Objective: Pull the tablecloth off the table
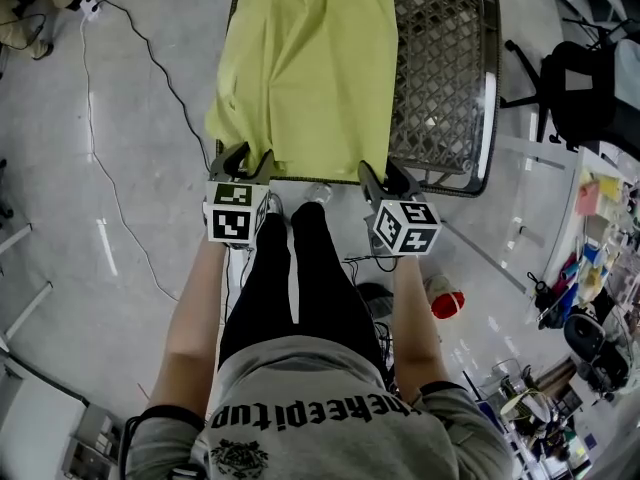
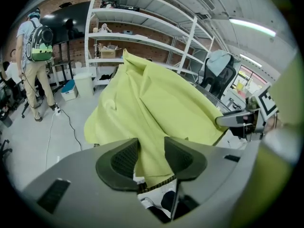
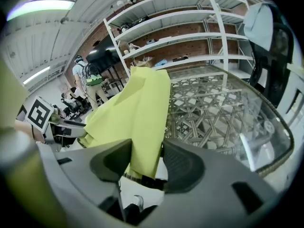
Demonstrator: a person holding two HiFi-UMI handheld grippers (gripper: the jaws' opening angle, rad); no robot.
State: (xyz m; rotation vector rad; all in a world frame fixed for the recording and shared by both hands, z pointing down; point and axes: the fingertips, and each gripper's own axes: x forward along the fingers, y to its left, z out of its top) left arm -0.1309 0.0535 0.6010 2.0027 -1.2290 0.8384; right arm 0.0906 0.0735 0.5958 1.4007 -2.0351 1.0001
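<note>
Tablecloth (image 1: 310, 68) inside left gripper (image 1: 245, 158), right gripper (image 1: 388, 176)

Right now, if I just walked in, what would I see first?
The bright yellow-green tablecloth, draped over the left side of the lattice-topped table. Then the two claws at its near edge: left claw and right claw, both open, with the cloth's hem between their jaws.
</note>
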